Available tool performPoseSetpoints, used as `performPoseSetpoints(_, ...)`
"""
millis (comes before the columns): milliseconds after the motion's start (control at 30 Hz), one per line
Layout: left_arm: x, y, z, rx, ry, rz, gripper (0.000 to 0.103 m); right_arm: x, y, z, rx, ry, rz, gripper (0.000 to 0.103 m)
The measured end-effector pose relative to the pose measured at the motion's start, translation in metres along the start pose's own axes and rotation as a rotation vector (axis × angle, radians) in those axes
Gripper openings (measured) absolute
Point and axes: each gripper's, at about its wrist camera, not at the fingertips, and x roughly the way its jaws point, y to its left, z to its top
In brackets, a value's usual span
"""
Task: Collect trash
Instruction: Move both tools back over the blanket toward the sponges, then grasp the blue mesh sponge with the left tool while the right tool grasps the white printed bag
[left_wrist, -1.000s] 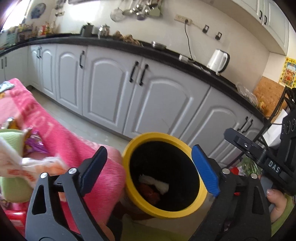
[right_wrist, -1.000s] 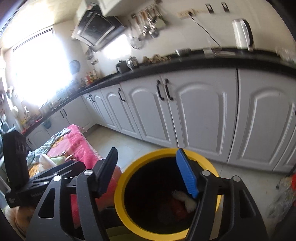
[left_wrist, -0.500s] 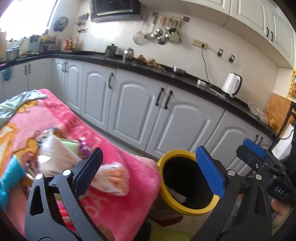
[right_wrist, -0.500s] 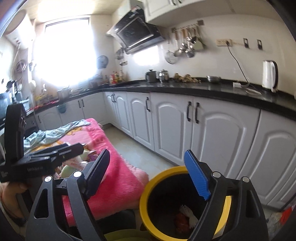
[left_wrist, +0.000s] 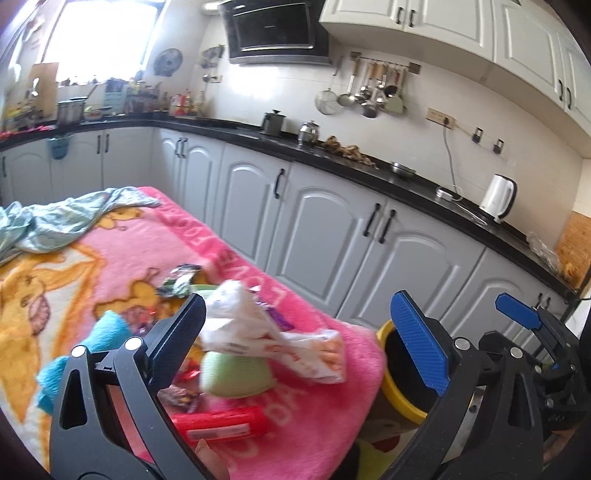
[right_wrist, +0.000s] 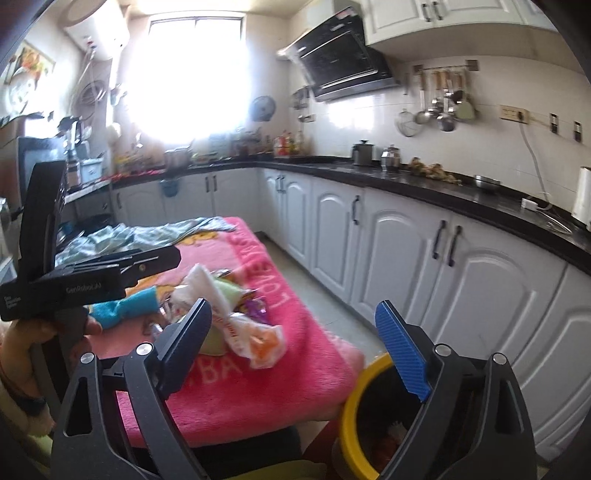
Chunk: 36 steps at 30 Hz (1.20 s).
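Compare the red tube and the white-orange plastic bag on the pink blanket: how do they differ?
The red tube looks smooth, straight and plain red; the white-orange plastic bag is crumpled and printed. The tube lies flat on the pink blanket; the bag drapes over a green bowl. Both remain uncollected.

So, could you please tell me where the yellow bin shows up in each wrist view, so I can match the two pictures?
Left wrist view: the yellow bin is at lower right, partly hidden behind the blue finger, just past the pink blanket's corner.
Right wrist view: the yellow bin is at bottom right, below the blue finger, beside the pink blanket's corner.
Shared landmark: the white and orange wrapper on the blanket.
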Motion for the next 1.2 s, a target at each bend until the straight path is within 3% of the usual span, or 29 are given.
performPoseSetpoints(467,-0.025,0.076,-0.006,-0.072,-0.024,0.169,0.092,0.075,0.058,0.003,-0.133,0.142,0.146,0.094)
performPoseSetpoints(767,-0.034,0.142,-0.025,-0.126,0.029,0.295,0.092,0.144,0.09,-0.004,-0.233,0.263,0.199,0.094)
performPoseSetpoints(1133,-0.012,0.189,-0.06,-0.164,0.194,0.282,0.092,0.199,0.101,-0.01,-0.265,0.342,0.196,0.093)
performPoseSetpoints(1200,-0.007,0.192,-0.066,-0.171,0.22,0.268,0.092,0.202,0.1,-0.011,-0.259,0.353,0.205,0.085)
